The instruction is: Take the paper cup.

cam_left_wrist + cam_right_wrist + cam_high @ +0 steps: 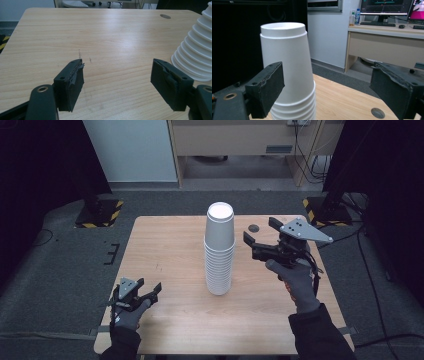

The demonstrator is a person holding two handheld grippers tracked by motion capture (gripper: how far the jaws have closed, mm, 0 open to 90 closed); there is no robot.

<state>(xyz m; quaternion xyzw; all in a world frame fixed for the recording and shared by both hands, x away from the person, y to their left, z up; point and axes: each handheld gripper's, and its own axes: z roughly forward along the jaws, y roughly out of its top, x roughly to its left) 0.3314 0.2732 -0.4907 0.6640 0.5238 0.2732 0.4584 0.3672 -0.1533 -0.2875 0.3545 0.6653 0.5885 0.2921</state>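
A tall stack of white foam cups (219,251) stands upside down in the middle of the wooden table (170,245). My right gripper (260,233) is held up to the right of the stack, near its top, open and empty. Seen from the right gripper view, the stack (288,72) rises just beyond the left jaw. My left gripper (150,289) rests low near the table's front left, open with nothing in it. In the left gripper view the stack's ribbed base (193,52) sits at the right, beyond the right jaw.
A small round grommet (254,227) is set in the table behind the right gripper. Past the table stand a white panel (132,150) and a desk (387,42) with monitors. Yellow-black striped stand bases (100,213) sit on the floor at both far corners.
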